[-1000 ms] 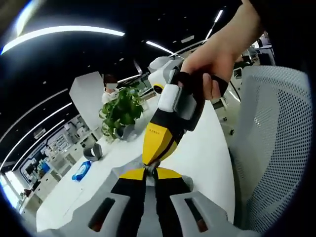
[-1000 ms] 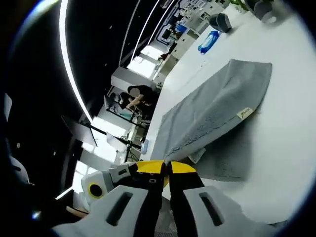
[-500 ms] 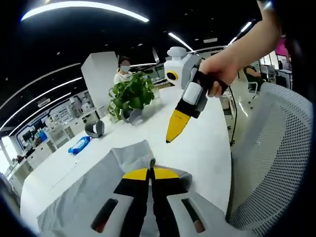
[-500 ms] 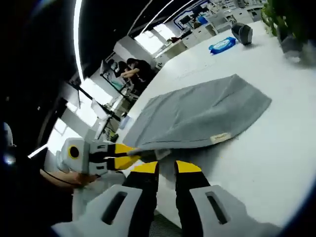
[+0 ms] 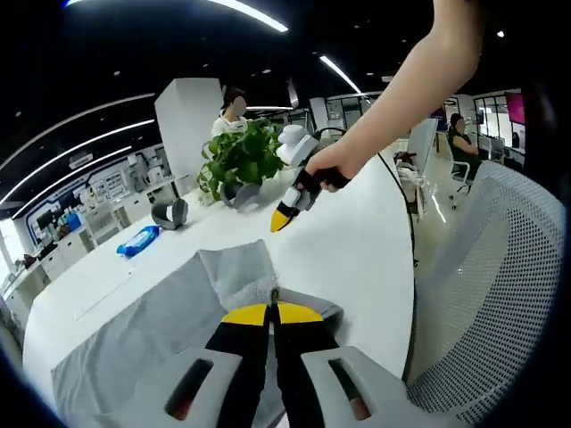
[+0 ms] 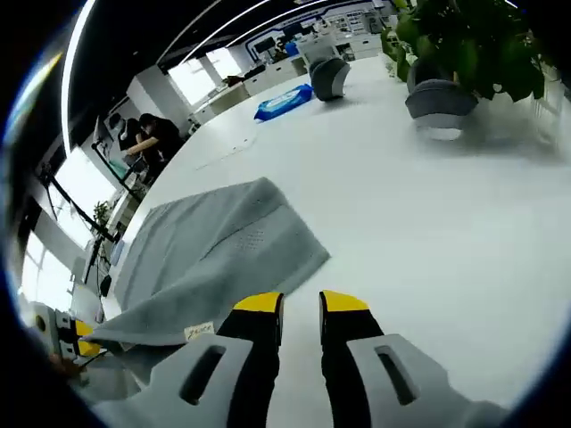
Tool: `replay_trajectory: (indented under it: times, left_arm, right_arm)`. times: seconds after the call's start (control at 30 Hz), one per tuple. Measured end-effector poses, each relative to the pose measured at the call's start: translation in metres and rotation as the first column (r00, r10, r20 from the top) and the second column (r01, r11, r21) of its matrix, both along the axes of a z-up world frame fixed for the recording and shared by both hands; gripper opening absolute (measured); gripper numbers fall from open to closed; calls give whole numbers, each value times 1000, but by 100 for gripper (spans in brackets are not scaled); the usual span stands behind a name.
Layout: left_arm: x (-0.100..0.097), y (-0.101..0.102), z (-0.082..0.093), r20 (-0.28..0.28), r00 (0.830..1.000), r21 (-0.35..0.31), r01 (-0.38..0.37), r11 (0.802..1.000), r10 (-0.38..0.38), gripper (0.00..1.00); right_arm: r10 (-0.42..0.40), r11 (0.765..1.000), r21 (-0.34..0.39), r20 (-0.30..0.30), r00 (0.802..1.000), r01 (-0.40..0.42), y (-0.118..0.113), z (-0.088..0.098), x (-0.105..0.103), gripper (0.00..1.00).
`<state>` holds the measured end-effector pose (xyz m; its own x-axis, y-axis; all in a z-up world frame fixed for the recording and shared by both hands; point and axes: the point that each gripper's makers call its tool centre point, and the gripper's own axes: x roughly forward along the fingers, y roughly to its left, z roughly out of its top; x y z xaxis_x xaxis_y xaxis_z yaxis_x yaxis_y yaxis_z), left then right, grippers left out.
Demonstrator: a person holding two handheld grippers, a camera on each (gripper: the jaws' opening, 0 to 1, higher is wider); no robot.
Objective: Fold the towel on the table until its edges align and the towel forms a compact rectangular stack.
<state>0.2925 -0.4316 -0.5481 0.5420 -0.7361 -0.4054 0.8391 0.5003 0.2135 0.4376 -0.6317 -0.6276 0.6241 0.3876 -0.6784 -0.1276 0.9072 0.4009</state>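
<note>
The left gripper (image 5: 271, 313) has its 2 jaws clenched on a corner of the grey towel (image 5: 152, 325), which lies folded on the white table (image 5: 357, 245). The right gripper (image 6: 300, 303) hovers with jaws parted, grasping nothing, over bare tabletop beside the towel's edge. A potted plant (image 6: 451, 53) stands beyond.

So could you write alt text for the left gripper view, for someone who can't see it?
A yellow-tipped tool at the bottom of the picture pinches a corner of a grey towel lying on a white table. Further off, a hand holds a second tool above the table, near a potted plant, a blue packet and a mesh chair.
</note>
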Motion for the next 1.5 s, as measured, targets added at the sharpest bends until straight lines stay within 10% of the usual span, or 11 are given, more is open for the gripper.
replay_trajectory:
  times: [0.27,0.43,0.67,0.97,1.13,1.5]
  left_arm:
    - [-8,1,-13,-77,997,-7,11,1000,-12,1]
    - [-10,3,-13,-103,995,-32,0,1000,-3,1]
    - [-14,0,-10,-102,995,-21,21,1000,-23,1]
    - [-25,-11,16,-114,991,-72,55,996,-63,1]
    - [-41,-37,47,-59,972,-61,224,973,-228,1]
    - [-67,-85,106,17,935,-145,352,925,-353,1]
  right_arm:
    - [33,985,-169,28,999,-28,8,-15,27,19]
    - [125,937,-331,28,992,-109,4,-24,31,8]
    - [84,980,-187,82,993,-67,6,-18,37,2]
    - [14,996,82,250,968,-35,-3,61,53,1]
    - [42,992,97,340,940,-79,-15,108,57,0]
    - [74,981,142,355,932,-132,-24,163,58,0]
